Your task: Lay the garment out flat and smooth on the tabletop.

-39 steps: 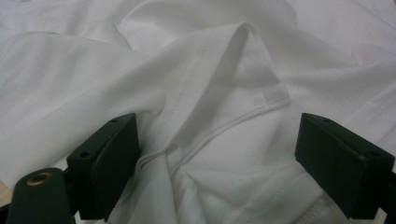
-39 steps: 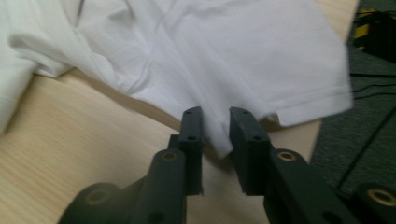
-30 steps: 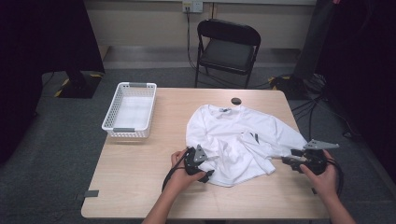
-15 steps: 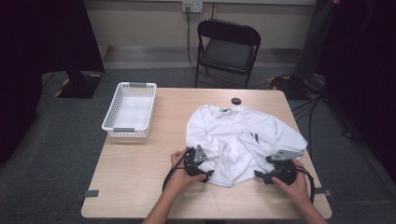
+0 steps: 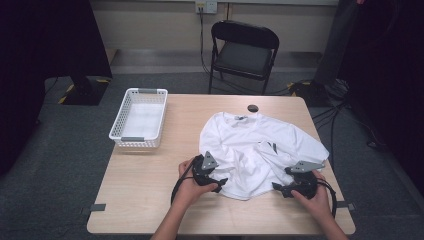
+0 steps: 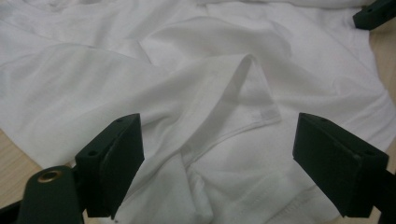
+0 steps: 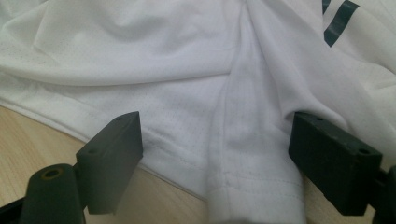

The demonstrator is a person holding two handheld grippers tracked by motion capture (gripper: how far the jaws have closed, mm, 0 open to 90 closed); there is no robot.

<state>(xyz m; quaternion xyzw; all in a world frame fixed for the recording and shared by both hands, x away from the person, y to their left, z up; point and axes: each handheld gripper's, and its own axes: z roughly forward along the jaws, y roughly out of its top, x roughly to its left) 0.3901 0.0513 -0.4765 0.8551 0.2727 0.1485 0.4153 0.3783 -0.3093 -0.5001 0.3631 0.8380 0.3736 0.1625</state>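
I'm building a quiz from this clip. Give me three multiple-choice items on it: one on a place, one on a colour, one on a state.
1. Where is the basket?
A. On the chair
B. On the table's far left part
C. Under the shirt

2. What colour is the shirt?
A. White
B. Red
C. Black

3. How do the right gripper's jaws stand?
A. Shut with nothing between them
B. Open, with shirt hem between them
C. Clamped on the basket

Answers:
1 B: the high view shows it on the table, left of the shirt.
2 A: the cloth is white in all views.
3 B: the right gripper view shows the jaws wide apart around the hem.
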